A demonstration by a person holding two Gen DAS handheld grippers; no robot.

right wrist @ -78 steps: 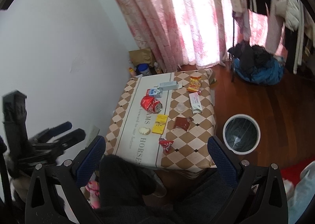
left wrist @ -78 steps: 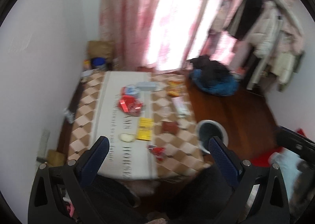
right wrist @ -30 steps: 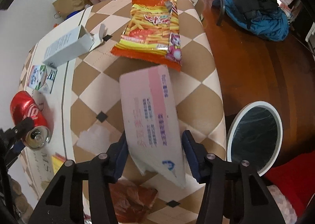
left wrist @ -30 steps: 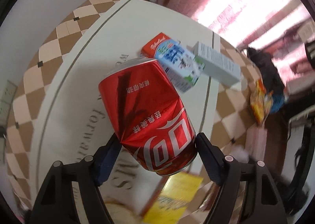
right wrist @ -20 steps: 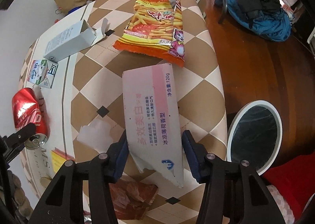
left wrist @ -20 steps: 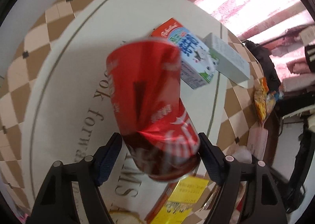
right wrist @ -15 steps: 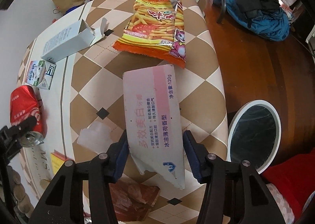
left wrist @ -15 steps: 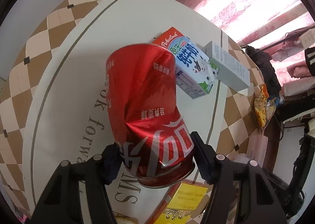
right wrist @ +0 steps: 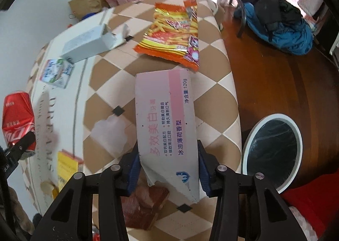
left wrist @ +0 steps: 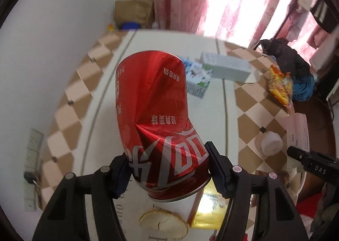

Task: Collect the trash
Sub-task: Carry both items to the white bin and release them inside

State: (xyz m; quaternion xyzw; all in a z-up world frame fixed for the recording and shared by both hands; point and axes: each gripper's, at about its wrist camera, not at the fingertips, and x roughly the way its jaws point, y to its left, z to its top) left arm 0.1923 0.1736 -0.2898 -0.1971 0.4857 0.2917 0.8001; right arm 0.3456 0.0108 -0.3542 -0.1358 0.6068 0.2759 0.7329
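Left tongs [left wrist: 167, 169] gripping dented red can [left wrist: 154, 113], holding it above table [left wrist: 214, 113]. Right tongs [right wrist: 168, 169] closing on pink carton [right wrist: 167, 126], pads pressing its sides, carton hanging over table edge. Bin [right wrist: 273, 152] standing on floor, right.

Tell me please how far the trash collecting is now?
Nothing looks binned yet; the bin's visible inside shows only its dark liner. In hand: the left gripper holds the dented red can, and the right gripper's fingers are closing on the pink toothpaste box. Left on the table: snack bag, milk carton, grey box, yellow packet, brown wrapper.
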